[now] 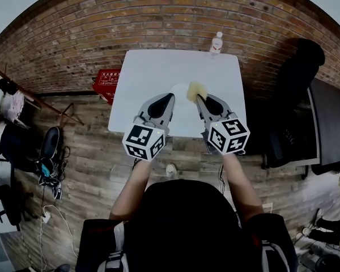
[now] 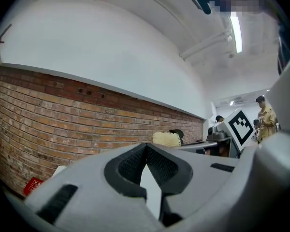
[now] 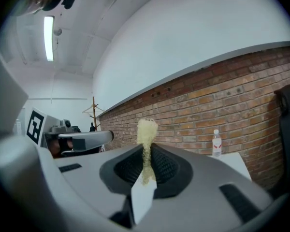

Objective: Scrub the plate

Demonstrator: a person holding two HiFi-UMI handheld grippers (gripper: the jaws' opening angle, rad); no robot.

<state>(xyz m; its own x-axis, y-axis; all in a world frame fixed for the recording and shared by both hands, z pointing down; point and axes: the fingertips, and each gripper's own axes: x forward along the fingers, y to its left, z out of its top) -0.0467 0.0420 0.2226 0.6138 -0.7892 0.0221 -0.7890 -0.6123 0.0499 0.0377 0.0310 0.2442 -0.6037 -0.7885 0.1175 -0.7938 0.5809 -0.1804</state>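
Note:
A white plate [image 1: 179,90] lies on the white table [image 1: 153,72], hard to tell from the tabletop. My right gripper [image 1: 199,97] is shut on a yellow scrub pad [image 1: 196,90], which hangs over the plate's right edge. In the right gripper view the pad [image 3: 146,129] sticks up from between the closed pads of that gripper [image 3: 146,151]. My left gripper [image 1: 169,98] is shut and holds nothing, its tip near the plate's left side. In the left gripper view its jaws [image 2: 146,150] meet, and the scrub pad [image 2: 166,138] shows beyond them.
A clear water bottle [image 1: 216,43] stands at the table's far right corner. A red box [image 1: 106,81] sits on the wooden floor left of the table. A black chair [image 1: 294,89] stands at the right. A brick wall [image 1: 158,16] runs behind the table.

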